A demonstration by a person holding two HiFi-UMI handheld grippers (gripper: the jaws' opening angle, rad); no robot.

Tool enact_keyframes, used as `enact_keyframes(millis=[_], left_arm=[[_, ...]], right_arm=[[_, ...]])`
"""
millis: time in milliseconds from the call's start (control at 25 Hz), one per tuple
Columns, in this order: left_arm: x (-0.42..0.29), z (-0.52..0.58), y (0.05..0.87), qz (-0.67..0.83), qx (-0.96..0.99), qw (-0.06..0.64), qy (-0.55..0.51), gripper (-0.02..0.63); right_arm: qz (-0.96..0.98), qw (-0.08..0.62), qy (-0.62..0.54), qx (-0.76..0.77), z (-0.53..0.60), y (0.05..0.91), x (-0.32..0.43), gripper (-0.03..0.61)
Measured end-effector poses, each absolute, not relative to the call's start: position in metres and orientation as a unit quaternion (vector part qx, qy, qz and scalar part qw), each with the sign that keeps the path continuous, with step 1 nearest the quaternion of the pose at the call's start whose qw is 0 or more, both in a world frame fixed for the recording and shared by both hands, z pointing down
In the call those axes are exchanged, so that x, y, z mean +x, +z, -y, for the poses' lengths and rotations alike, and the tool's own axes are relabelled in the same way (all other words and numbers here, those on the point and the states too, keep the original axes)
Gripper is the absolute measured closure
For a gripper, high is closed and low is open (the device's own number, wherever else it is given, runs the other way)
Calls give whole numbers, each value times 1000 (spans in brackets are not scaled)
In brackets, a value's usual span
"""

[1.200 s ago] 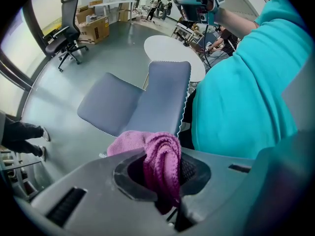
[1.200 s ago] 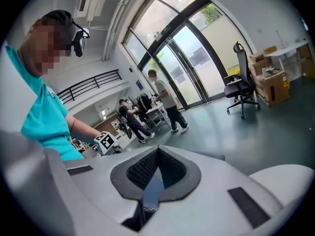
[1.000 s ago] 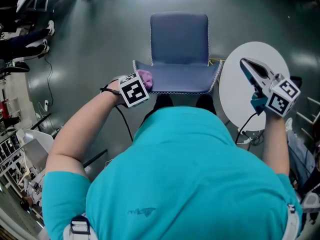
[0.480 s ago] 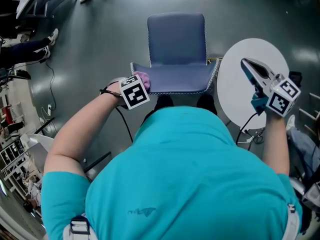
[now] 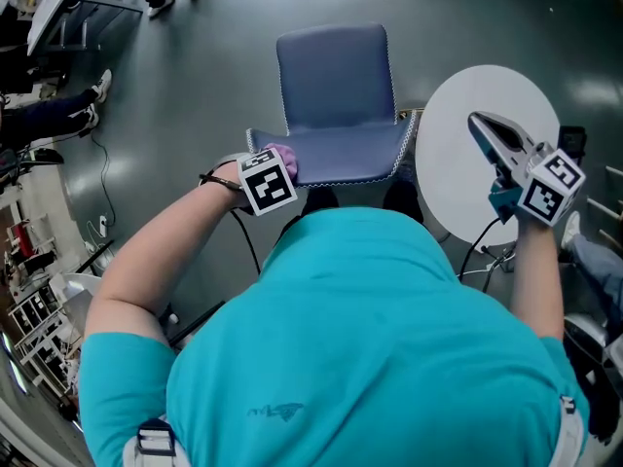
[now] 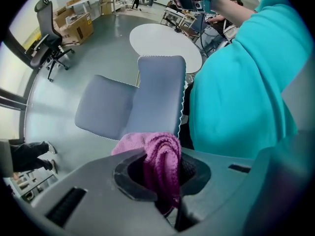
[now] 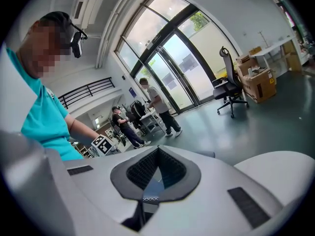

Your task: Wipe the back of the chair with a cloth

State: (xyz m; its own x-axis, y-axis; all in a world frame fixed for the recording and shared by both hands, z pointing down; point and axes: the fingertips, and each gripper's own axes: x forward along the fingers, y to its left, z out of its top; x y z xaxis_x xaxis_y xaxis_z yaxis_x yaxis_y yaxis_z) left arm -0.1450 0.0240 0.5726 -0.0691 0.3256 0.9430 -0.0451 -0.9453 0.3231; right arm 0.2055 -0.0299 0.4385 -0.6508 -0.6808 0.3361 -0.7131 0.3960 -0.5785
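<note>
The left gripper (image 6: pixel 162 173) is clamped on a pink cloth (image 6: pixel 158 154) at the top left corner of the blue chair's (image 5: pixel 336 76) back. The right gripper (image 7: pixel 156 168), jaws together and empty, hangs over the round white table (image 5: pixel 467 173). Around them is a glossy grey floor (image 5: pixel 195 86), with 1 office chair (image 7: pixel 230 90) near tall glass doors (image 7: pixel 184 68).

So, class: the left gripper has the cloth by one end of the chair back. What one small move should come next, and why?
Probably slide the left gripper to the person's right along the chair back. The cloth is clamped in it at the back's left end, with the rest stretching rightward. The right gripper is shut, empty, over the white table.
</note>
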Motion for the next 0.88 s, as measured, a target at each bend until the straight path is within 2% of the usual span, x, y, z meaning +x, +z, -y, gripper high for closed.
enact_keyframes(millis=[480,880], left_arm=[[-75,-49,557,-156,678,111,709,554],[-26,-51,576,-193,683,79,700,555]], right_arm=[[820,10,360,444,-3,425,245,580],[808,-5,358,468,-18,447,265,580]])
